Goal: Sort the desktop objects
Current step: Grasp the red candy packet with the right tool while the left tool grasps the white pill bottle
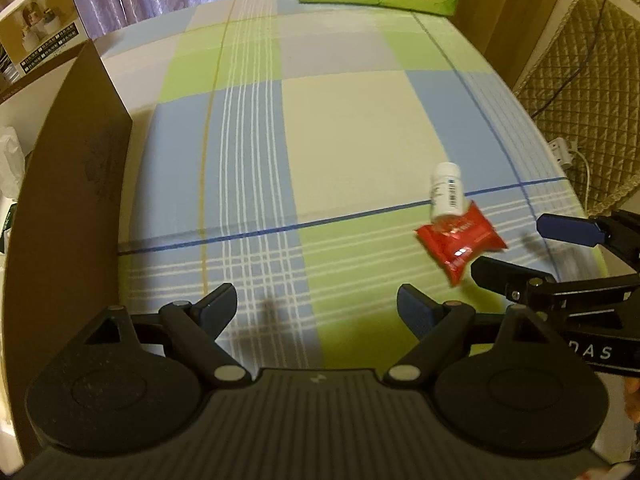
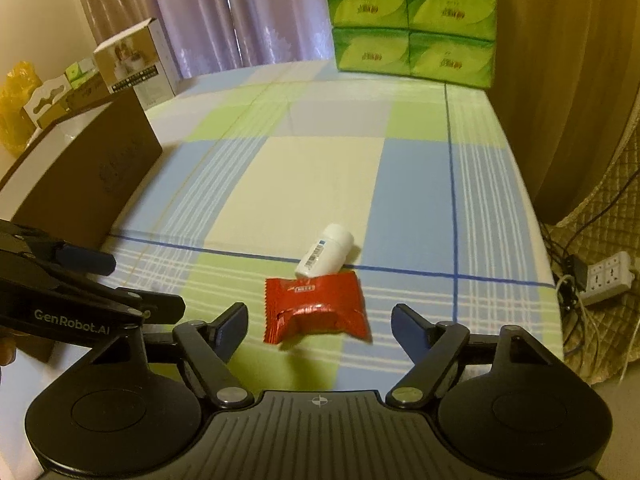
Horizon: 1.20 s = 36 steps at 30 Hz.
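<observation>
Red packet [image 2: 318, 307] lying flat on checked cloth [image 2: 320, 184], near front edge, directly between right gripper [image 2: 318, 330] fingers. White bottle [image 2: 326, 250] on its side, touching packet's far edge. Right gripper spread wide, holding nothing, lining up on packet, probably next pick. Left gripper [image 1: 316, 308] also released, empty, hovering over bare cloth, likely keeping clear. Brown box [image 2: 80, 176] sitting at left, open top, likely the drop-off bin. Watching bottle: could roll if packet gets dragged.
</observation>
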{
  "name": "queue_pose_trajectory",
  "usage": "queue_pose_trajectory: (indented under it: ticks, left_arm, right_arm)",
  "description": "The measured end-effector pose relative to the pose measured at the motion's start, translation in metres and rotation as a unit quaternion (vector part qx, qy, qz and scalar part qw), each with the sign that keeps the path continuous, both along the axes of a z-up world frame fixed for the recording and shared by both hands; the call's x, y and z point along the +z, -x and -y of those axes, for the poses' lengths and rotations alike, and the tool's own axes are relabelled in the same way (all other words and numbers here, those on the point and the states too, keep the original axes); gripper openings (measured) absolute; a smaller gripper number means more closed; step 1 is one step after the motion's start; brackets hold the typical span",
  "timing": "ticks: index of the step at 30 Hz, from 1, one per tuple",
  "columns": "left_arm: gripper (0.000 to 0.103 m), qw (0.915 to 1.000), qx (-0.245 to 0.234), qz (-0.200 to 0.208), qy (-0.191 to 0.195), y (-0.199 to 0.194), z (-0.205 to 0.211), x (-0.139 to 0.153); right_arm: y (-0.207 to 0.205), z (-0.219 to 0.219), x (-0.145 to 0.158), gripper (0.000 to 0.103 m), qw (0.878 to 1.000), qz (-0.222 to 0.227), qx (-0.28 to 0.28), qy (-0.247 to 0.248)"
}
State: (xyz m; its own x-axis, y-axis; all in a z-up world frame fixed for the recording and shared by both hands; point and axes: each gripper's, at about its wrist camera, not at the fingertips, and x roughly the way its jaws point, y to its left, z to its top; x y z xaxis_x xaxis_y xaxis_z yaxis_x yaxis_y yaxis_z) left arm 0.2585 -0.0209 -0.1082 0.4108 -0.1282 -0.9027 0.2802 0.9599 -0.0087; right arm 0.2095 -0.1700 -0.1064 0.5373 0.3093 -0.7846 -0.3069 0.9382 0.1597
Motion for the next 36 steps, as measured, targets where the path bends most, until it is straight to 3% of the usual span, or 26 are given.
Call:
queue_pose_trajectory:
  ticks: [11,15,16,26,36]
  left_arm:
    - [0.085,0.9997,-0.002,-0.019,-0.012,-0.023,0.0,-0.02]
    - [0.085,0.9997,-0.006,-0.02,-0.012,-0.026,0.0,-0.024]
    - [0.085,0.9997,-0.007,-0.021,-0.012,-0.026,0.0,-0.024]
    - [0.082,0.9991,-0.034,-0.026,-0.001,-0.029,0.014,-0.027]
    - [0.08,0.9948,-0.098,-0.008,0.029,-0.037,0.054,-0.02]
  right_arm:
    - [-0.02,-0.005,-0.021,0.068,1.0,-0.022,0.007,0.003]
    - [-0.021,-0.006,-0.027,0.046,0.999,-0.03,0.02,0.007]
    - [-0.02,-0.005,-0.027,0.045,0.999,-0.028,0.024,0.007]
    - [-0.013,0.034,-0.022,0.043,0.999,-0.046,-0.016,0.007]
    - [-0.017,0.066,-0.019,0.043,0.996,-0.037,-0.081,0.015]
